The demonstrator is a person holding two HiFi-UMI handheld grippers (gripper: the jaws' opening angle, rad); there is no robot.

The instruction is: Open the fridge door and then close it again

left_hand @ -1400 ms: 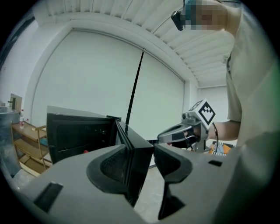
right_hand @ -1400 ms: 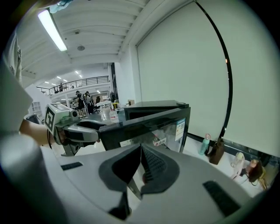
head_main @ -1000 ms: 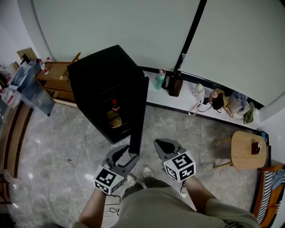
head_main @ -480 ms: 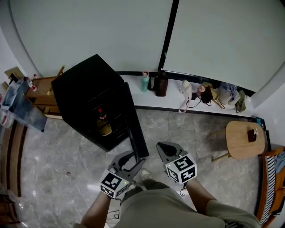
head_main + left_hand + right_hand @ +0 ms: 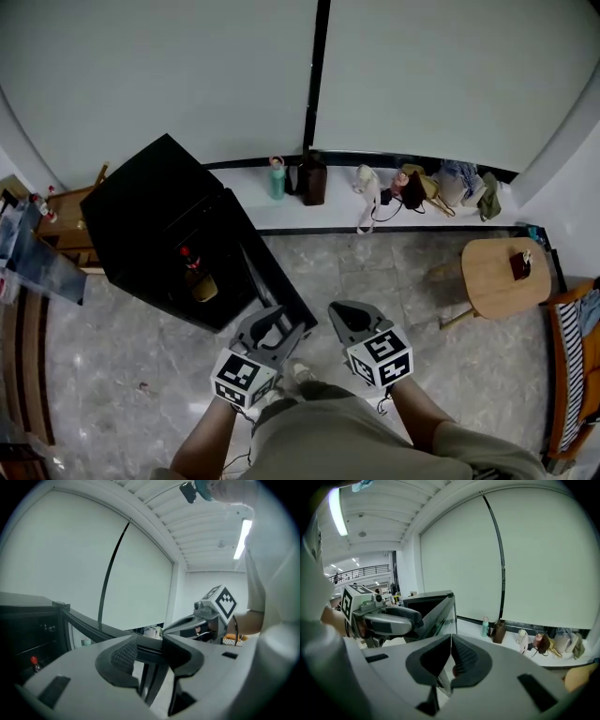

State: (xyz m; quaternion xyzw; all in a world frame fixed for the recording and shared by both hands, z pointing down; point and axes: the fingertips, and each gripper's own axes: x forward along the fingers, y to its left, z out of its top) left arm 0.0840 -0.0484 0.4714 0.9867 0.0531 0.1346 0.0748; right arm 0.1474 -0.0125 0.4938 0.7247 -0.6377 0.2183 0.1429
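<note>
A small black fridge [image 5: 141, 211] stands on the marble floor with its door [image 5: 272, 281] swung open toward me. A red-capped bottle [image 5: 188, 257] shows on a shelf inside. My left gripper [image 5: 284, 322] is at the door's free end. Its jaws have just been closing, and the door's edge [image 5: 93, 626] runs between them with the pads pressed on it. In the left gripper view the left gripper [image 5: 150, 646] straddles that edge. My right gripper [image 5: 344, 314] hovers just right of the door, shut with nothing in it. Its pads meet in the right gripper view [image 5: 451, 656].
A low ledge along the window wall holds a green bottle [image 5: 276, 178], a brown bag [image 5: 312, 180] and several other bags. A round wooden table [image 5: 502, 277] stands at the right. Wooden furniture [image 5: 66, 211] sits left of the fridge. My legs are directly below the grippers.
The door's free end and both grippers have swung rightward away from the fridge body, which now lies further left in the head view. The left jaws have narrowed onto the door's edge.
</note>
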